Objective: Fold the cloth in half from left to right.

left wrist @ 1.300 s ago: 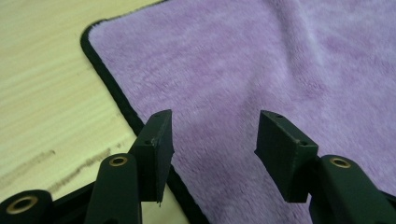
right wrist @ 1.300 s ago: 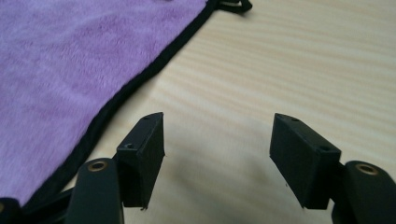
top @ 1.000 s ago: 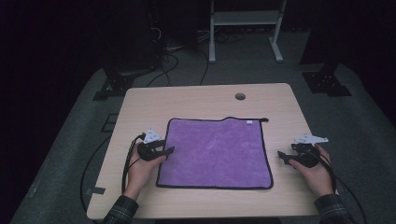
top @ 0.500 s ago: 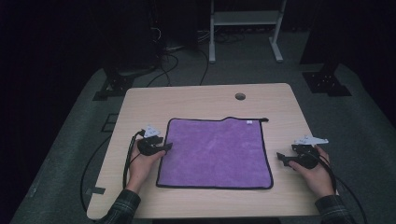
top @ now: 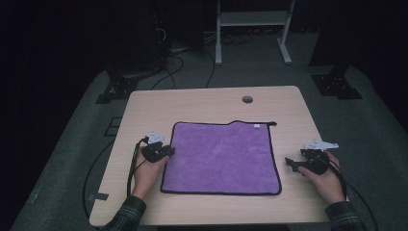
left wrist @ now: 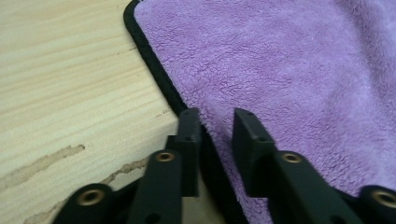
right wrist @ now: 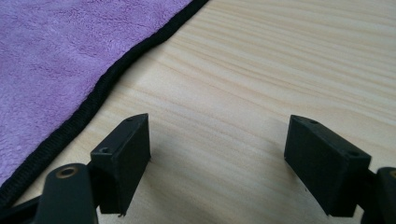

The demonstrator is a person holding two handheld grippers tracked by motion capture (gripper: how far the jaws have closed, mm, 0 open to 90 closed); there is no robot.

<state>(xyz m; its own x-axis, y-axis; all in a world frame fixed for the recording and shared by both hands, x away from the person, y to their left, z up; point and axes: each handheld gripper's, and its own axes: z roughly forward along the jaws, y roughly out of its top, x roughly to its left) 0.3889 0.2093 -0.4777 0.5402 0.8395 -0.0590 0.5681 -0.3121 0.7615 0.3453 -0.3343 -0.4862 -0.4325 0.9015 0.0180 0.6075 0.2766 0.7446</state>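
Observation:
A purple cloth point(top: 221, 156) with a black hem lies flat in the middle of the wooden table point(top: 207, 103). My left gripper point(top: 169, 151) rests at the cloth's left edge, held by the person's left hand. In the left gripper view its jaws point(left wrist: 217, 126) stand a narrow gap apart, and they have just been closing. The cloth point(left wrist: 280, 60) and its hem run between them, still flat and not pinched. My right gripper point(top: 287, 162) lies on bare wood just right of the cloth. Its jaws point(right wrist: 217, 135) stand wide open with nothing between them, and the cloth's hem point(right wrist: 93, 105) lies to their left.
A round cable hole point(top: 247, 99) sits near the table's far edge. A small white tag point(top: 257, 126) marks the cloth's far right corner. A cable point(top: 131, 166) trails from the left gripper. Beyond the table are dark floor, cables and a white stand point(top: 250, 29).
The left hand has shifted slightly at the cloth's left edge. The right hand has kept still, and the cloth lies as before.

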